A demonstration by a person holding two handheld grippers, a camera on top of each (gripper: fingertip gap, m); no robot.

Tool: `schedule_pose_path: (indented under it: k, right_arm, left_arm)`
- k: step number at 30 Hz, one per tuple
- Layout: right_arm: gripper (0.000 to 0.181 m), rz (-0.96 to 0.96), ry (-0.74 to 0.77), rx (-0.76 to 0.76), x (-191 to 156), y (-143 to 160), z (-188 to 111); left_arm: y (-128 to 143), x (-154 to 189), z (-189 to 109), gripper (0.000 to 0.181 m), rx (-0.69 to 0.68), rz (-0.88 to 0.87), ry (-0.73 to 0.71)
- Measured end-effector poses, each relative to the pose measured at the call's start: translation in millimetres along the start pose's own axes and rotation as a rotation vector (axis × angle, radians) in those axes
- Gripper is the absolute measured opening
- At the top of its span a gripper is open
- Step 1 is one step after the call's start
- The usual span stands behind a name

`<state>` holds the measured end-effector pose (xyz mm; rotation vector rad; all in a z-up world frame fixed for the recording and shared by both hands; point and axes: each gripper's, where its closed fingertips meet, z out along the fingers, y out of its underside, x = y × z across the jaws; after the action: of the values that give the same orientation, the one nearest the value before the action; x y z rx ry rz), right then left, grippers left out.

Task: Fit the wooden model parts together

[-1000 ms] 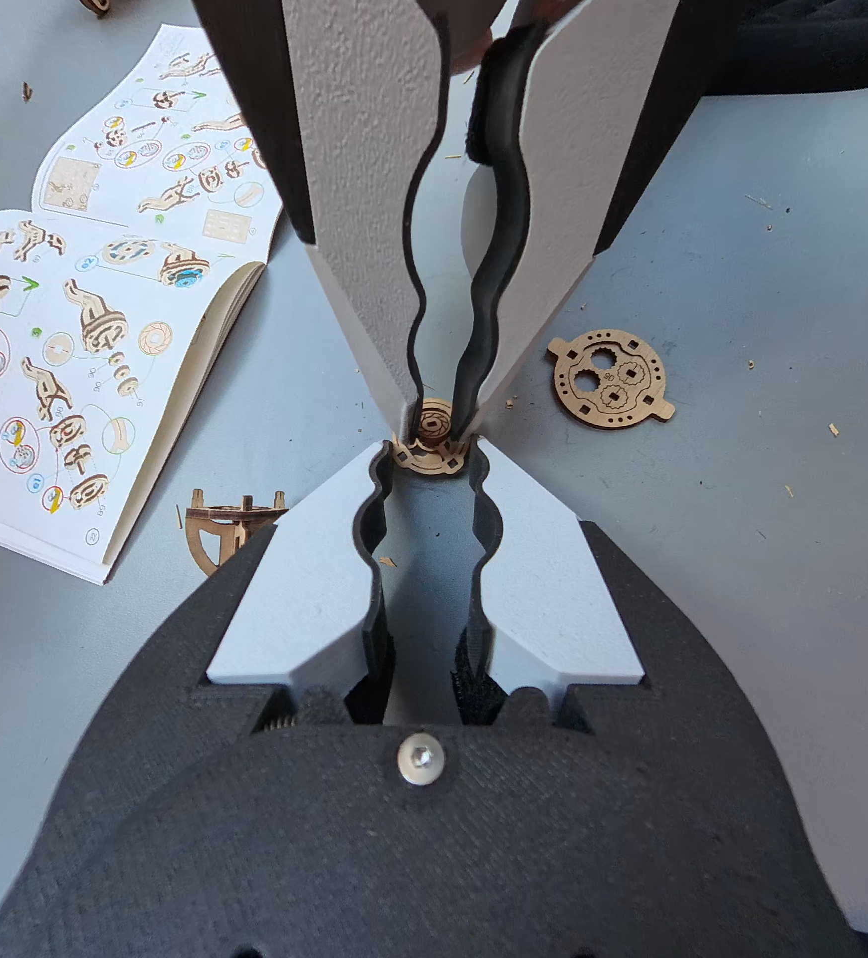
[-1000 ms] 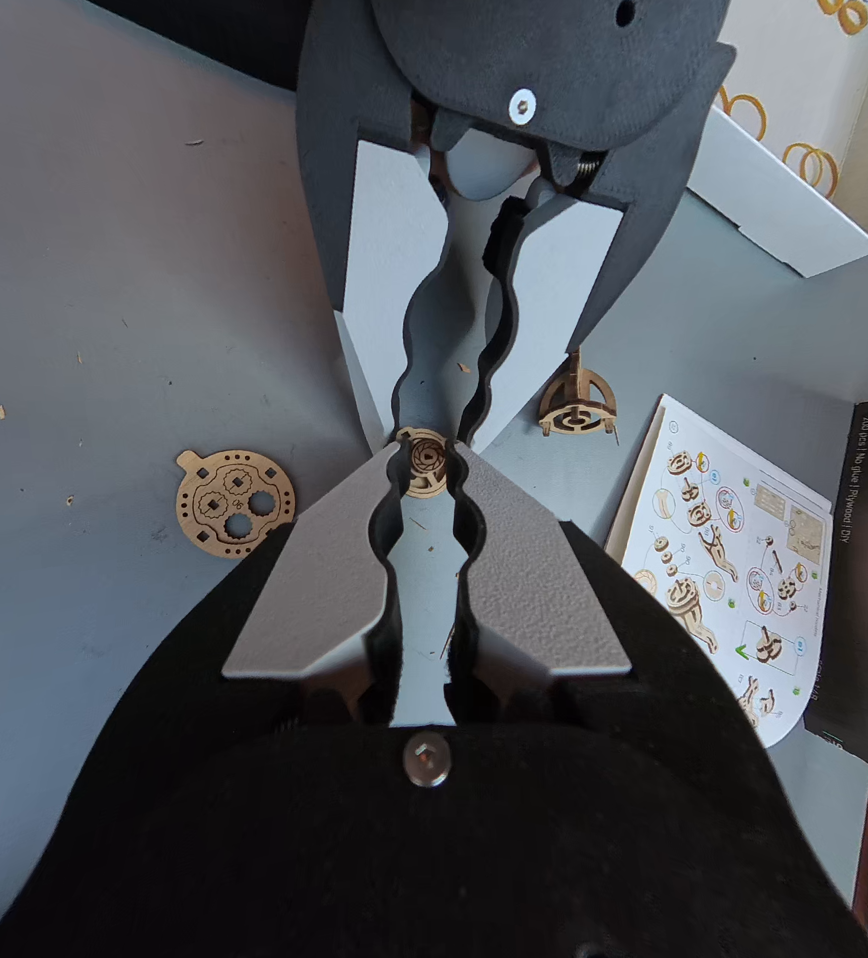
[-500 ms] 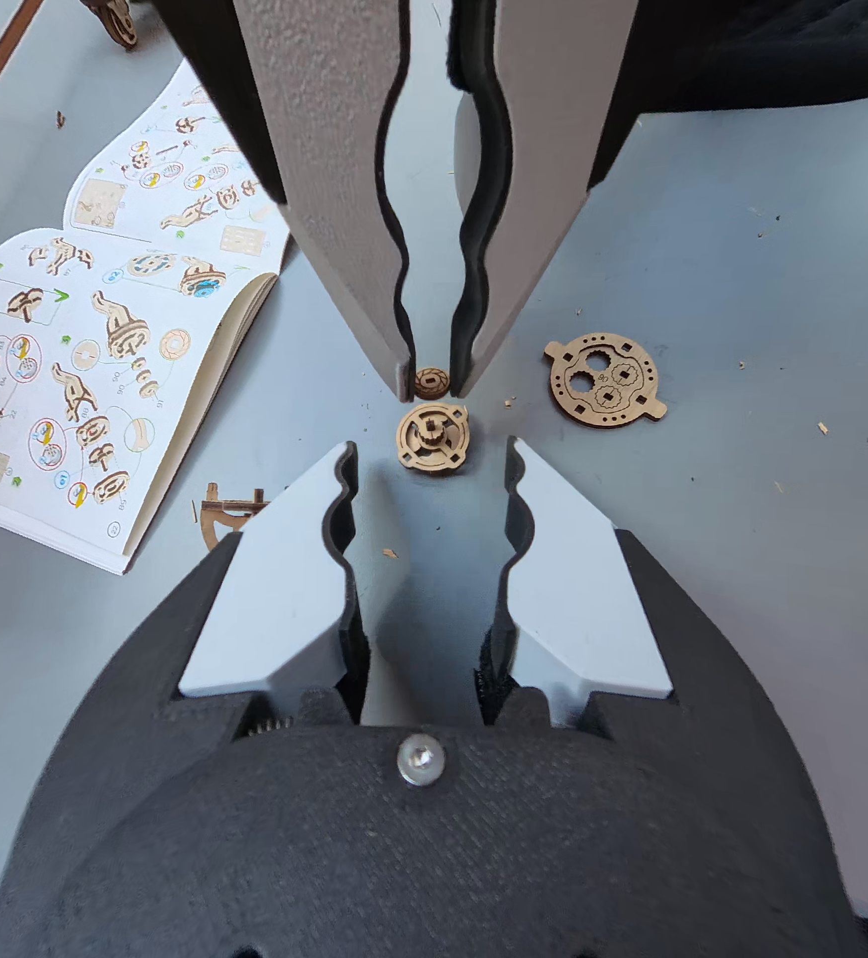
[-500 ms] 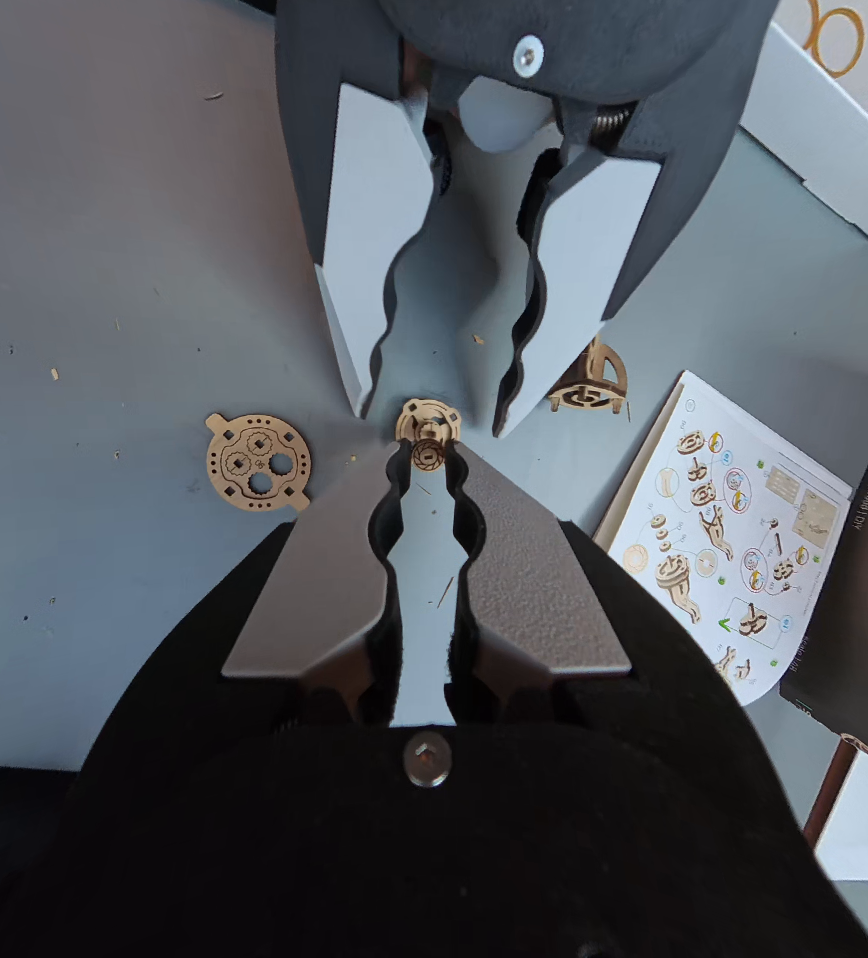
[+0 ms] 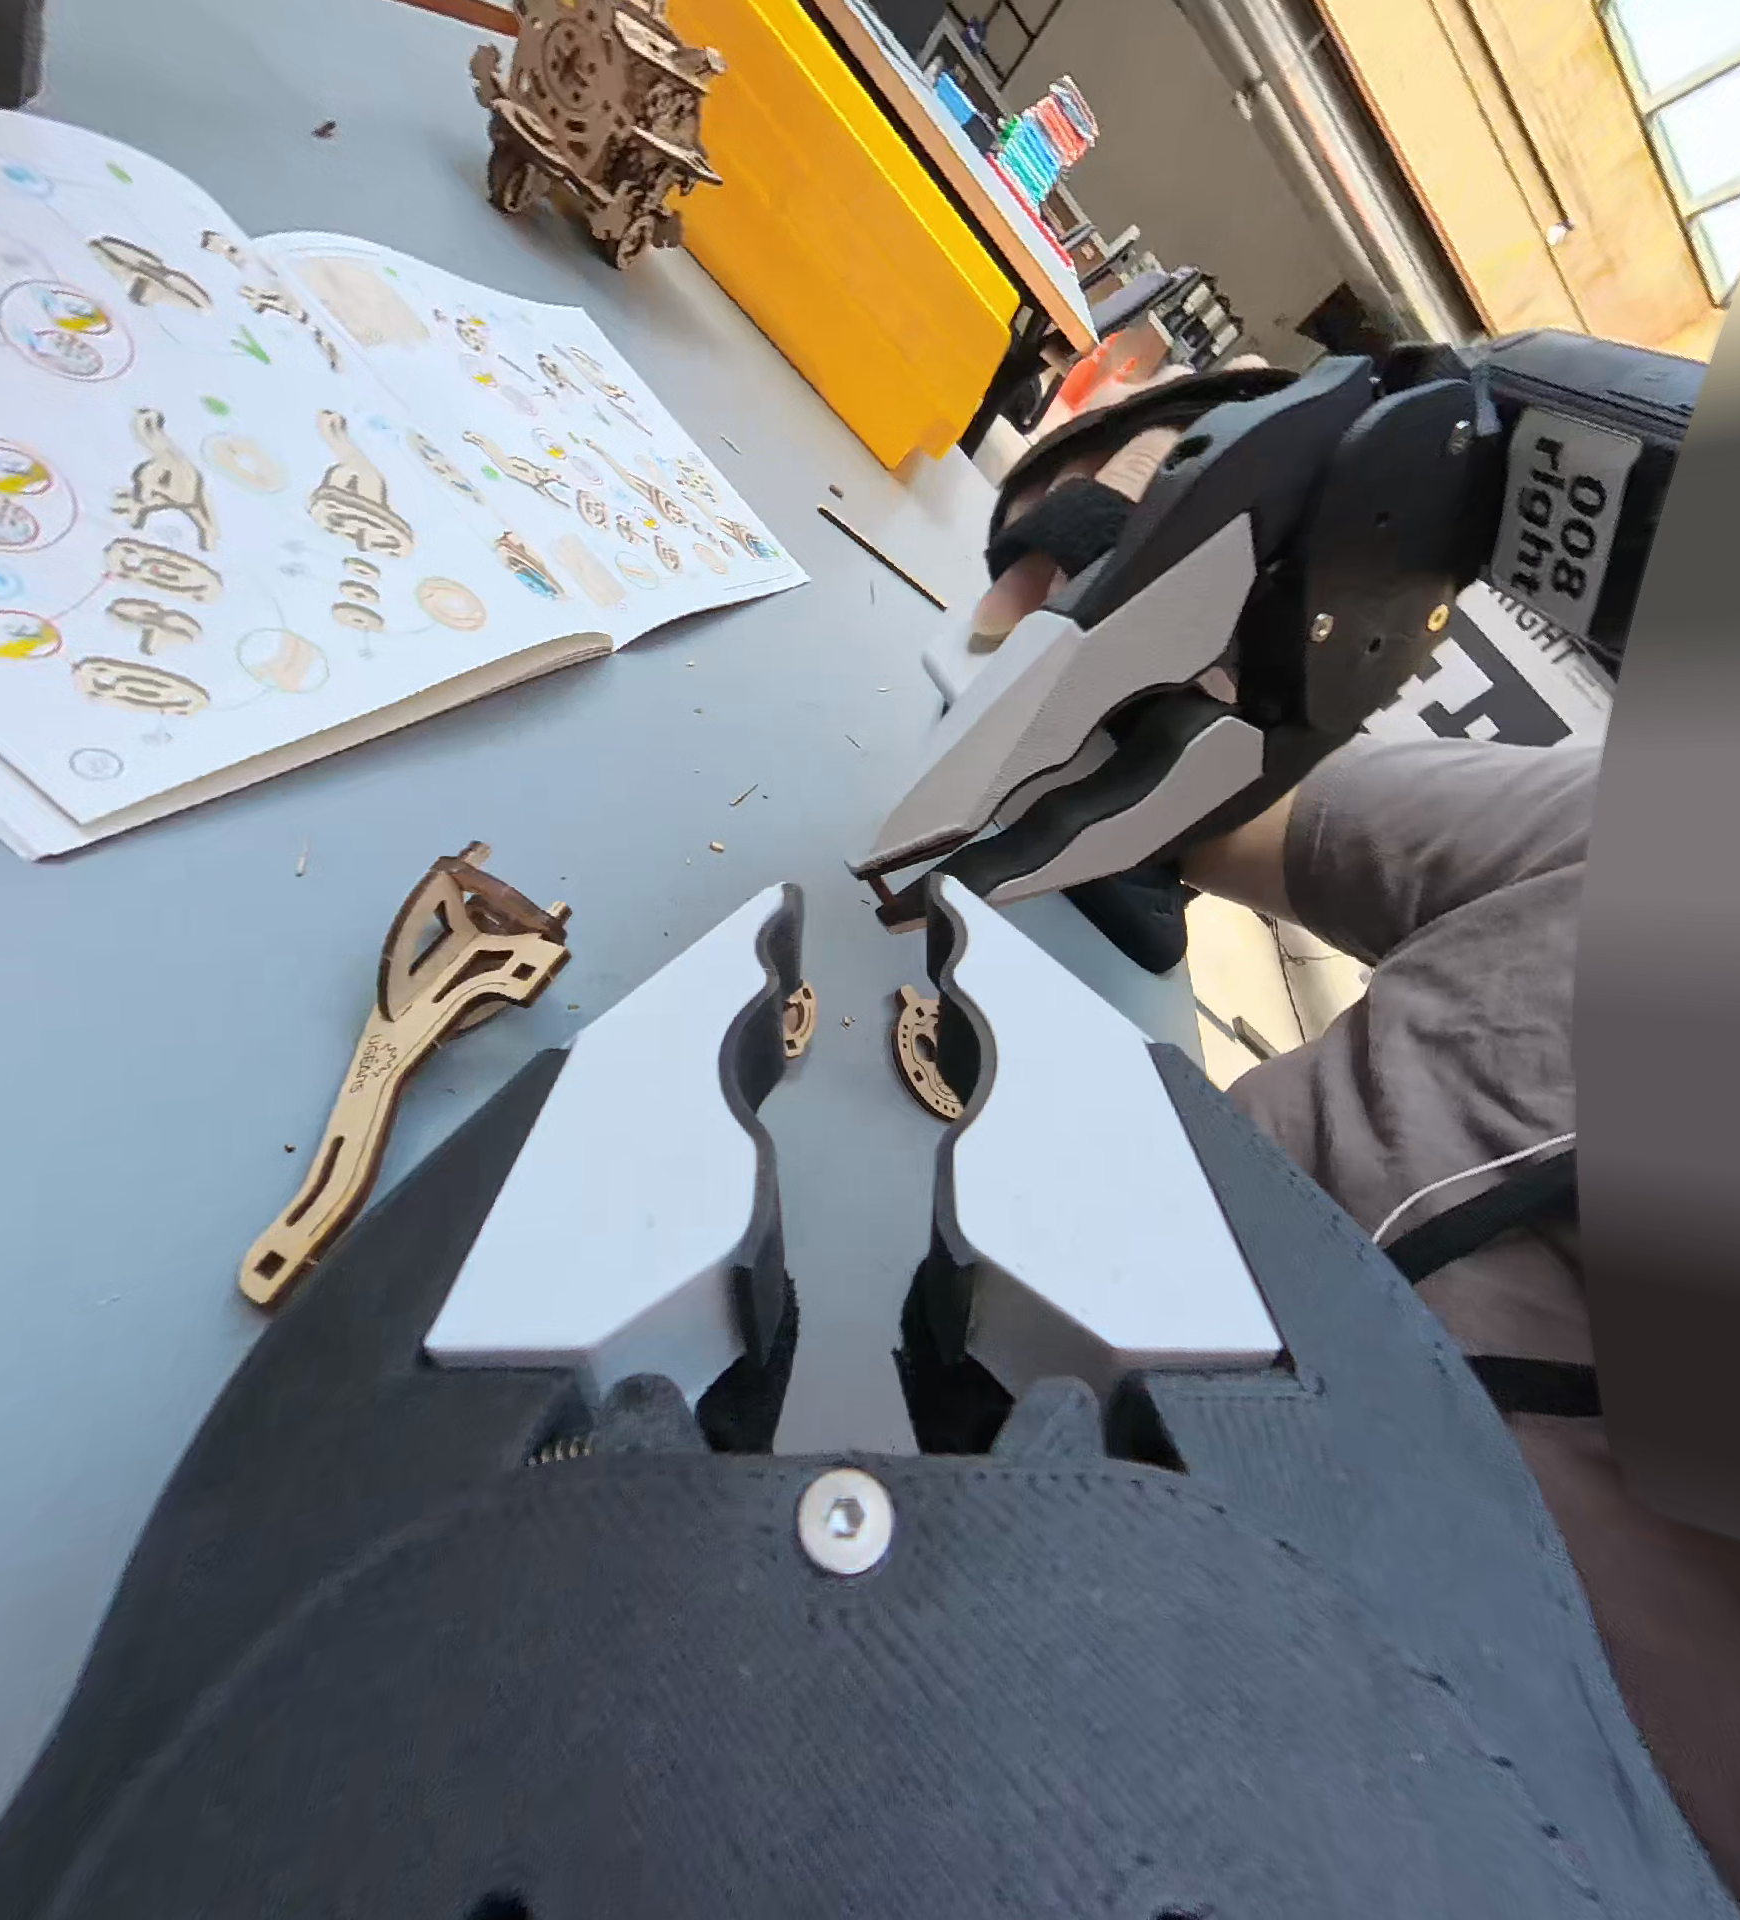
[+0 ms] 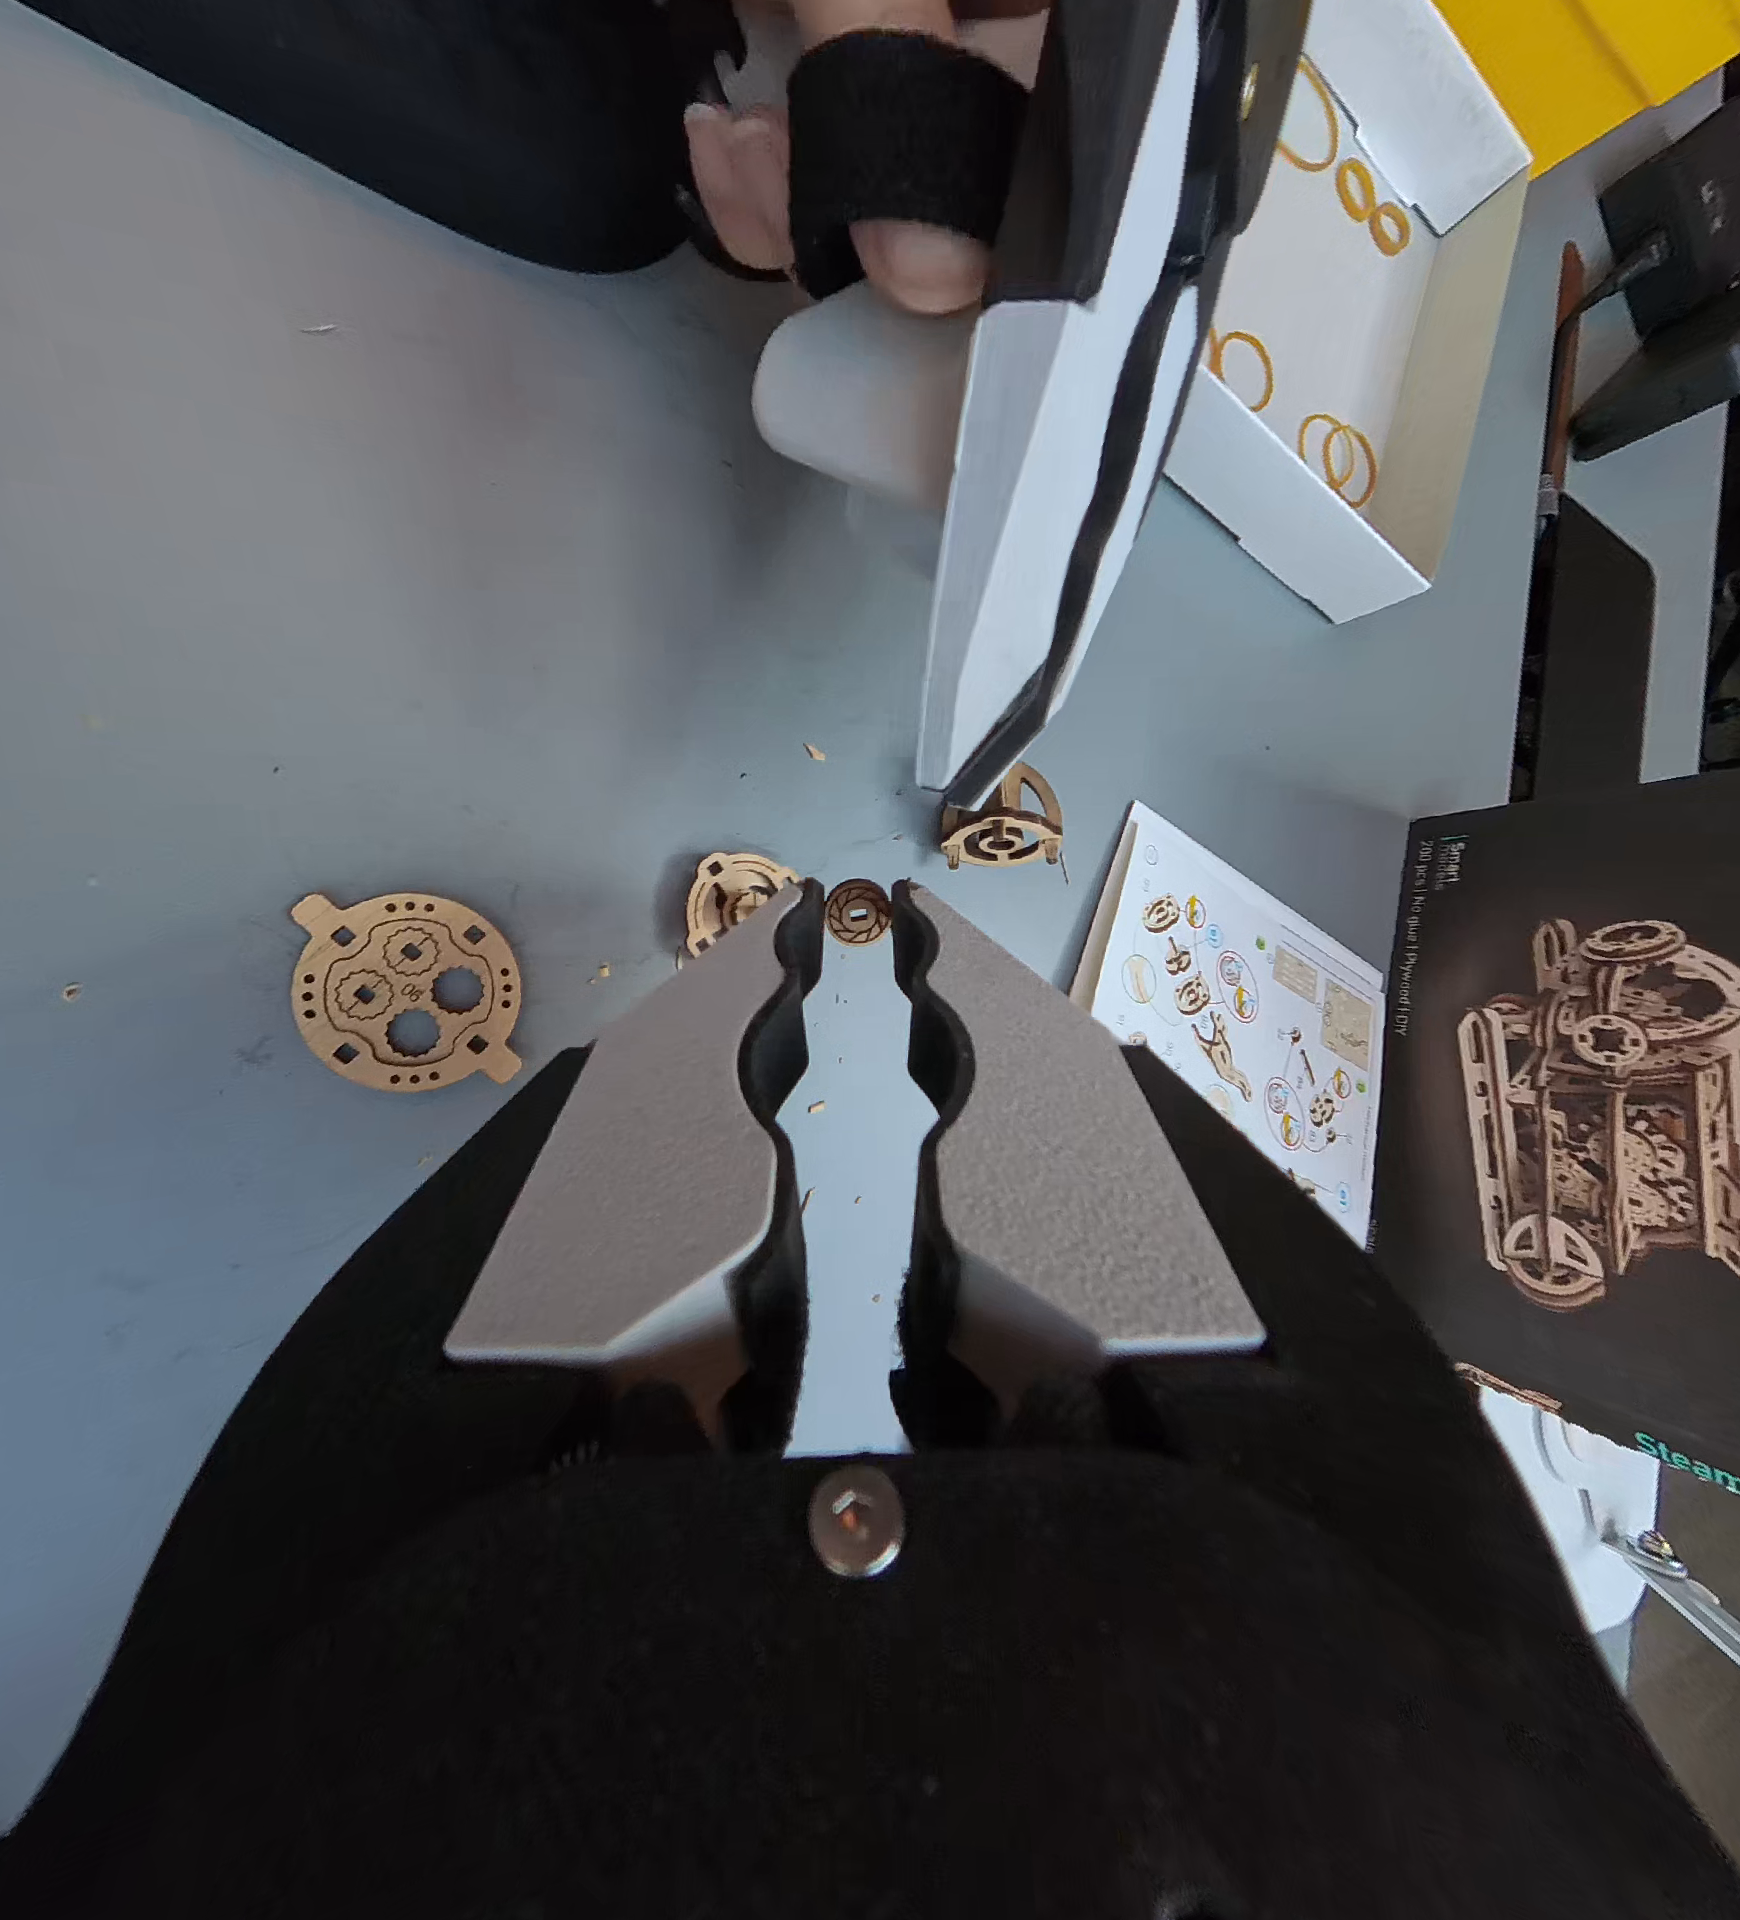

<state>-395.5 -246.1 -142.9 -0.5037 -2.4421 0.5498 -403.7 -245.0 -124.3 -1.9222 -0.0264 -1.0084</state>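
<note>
My right gripper (image 6: 853, 896) is shut on a small round wooden disc (image 6: 858, 912) and holds it just above the grey table (image 6: 326, 571). A spoked wooden wheel part (image 6: 731, 906) lies on the table just left of its left fingertip. A flat round plate with gear-shaped holes (image 6: 404, 992) lies farther left. My left gripper (image 5: 864, 896) is a little open and empty, tilted low over the table. Its tips are close to the right gripper (image 5: 907, 862) and the disc (image 5: 885, 902). The wheel part (image 5: 798, 1023) and plate (image 5: 923, 1060) show between its fingers.
A wooden bracket piece (image 5: 430, 997) lies left of the left gripper, and also shows in the right wrist view (image 6: 1001, 831). An open instruction booklet (image 5: 274, 468), a built wooden model (image 5: 596, 125), a yellow bin (image 5: 845, 239), a black box (image 6: 1624, 1091) and a white box of rubber bands (image 6: 1344, 312) stand around. A person's arm is at the right. The tips of both grippers are at nearly the same place. From the left gripper's tips to the wooden bracket piece (image 5: 430, 997) is close to 7 cm.
The left gripper let go of the wheel part, then swung round and tilted low with its jaws narrower. The right gripper kept the small disc and moved right of the wheel part.
</note>
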Motion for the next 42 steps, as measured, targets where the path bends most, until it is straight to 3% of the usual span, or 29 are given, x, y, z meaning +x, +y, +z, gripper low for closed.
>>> schedule_pose_path:
  k: [7, 22, 29, 42]
  right_arm:
    - [0.012, -0.016, 0.085, 0.033, 10.9, -7.9, -3.4]
    - [0.012, 0.004, 0.127, 0.02, 17.1, -5.7, 2.2]
    - [0.022, 0.043, 0.115, 0.219, 17.0, -10.5, -12.3]
    - [0.019, -0.062, 0.069, 0.286, 5.6, -3.1, -6.6]
  left_arm:
    - [2.2, -3.7, 9.8, 0.024, 0.009, -0.075, -0.043]
    - [1.2, -3.6, 12.5, 0.002, 0.023, -0.073, -0.004]
    - [-1.7, -0.9, 6.3, 0.001, 0.057, -0.155, 0.069]
    - [9.1, 0.5, 12.9, 0.001, -0.014, -0.221, 0.106]
